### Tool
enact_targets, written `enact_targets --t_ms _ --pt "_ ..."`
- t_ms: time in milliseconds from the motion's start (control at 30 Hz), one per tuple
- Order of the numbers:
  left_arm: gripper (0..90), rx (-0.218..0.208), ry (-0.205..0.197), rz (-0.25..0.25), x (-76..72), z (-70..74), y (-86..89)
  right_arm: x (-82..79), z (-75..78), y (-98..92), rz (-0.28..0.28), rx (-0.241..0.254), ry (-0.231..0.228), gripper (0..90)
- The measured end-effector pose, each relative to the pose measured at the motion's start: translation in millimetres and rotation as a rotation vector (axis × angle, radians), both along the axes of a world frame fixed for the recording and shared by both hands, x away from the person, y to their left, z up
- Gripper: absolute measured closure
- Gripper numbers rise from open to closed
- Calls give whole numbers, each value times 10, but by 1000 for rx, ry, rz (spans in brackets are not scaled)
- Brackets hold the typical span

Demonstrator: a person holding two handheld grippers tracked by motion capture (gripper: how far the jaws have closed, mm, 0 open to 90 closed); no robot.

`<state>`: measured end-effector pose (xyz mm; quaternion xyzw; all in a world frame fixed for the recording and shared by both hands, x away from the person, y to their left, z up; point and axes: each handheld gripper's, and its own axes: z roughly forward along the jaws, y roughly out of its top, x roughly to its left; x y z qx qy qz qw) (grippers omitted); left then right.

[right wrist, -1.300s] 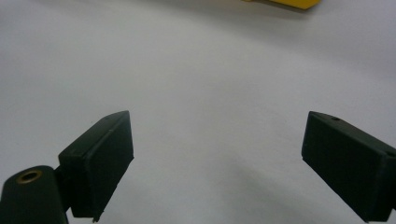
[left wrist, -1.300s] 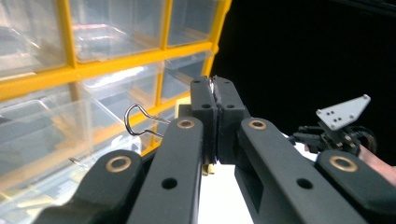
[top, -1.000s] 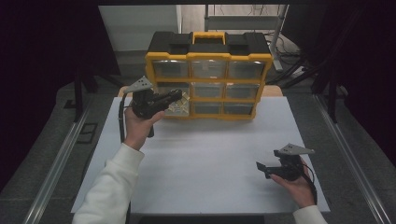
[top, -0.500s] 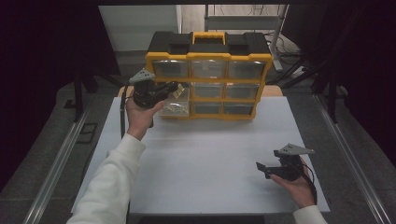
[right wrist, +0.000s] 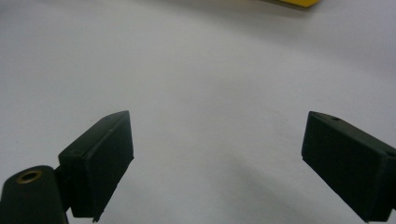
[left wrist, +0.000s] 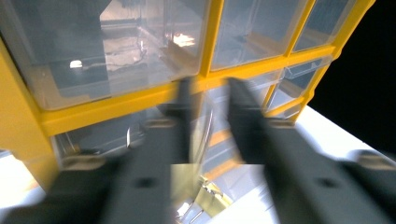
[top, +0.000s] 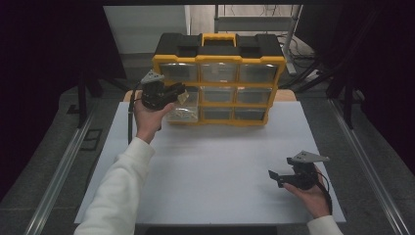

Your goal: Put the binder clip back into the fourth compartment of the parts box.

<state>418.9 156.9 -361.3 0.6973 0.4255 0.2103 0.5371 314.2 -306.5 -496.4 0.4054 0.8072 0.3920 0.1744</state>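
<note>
Between the left gripper's point(top: 180, 92) jaws — which have just been opening and now stand a little apart with nothing pinched — lies the front of the pulled-out drawer point(top: 183, 110) in the left column of the yellow organizer point(top: 218, 88) at the tabletop's point(top: 215, 166) far edge. Judging by this, the drawer is already drawn out and released, while closing it or handling its contents remains. One organizer with nine clear drawers, two grippers — the right gripper point(top: 275, 177) rests wide open, empty.
</note>
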Motion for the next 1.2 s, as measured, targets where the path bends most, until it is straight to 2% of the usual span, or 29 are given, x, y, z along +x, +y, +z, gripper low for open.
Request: enact_targets --t_ms 67,133,233,300,400,600,867,1200 --pt "515 12 -13 -8 -36 16 -14 -2 1 -1 -2 1 1 95" --pt "386 -8 -4 -29 -78 34 -16 -2 1 -5 -3 1 0 95" --pt "273 -9 0 -52 -146 47 -13 -5 3 -2 -4 2 1 95" --pt "224 6 22 -66 -202 50 -17 -6 3 -1 -2 0 -2 95" --pt "197 31 40 -92 -308 40 -24 -7 4 0 -4 0 -3 95" --pt "165 26 36 -160 -474 -26 14 -6 2 4 -3 -1 -1 95" --pt "161 28 35 -208 -637 -155 41 -4 2 4 -3 0 0 95" --pt "192 46 40 -225 -794 -281 63 -3 1 6 -2 -2 2 95"
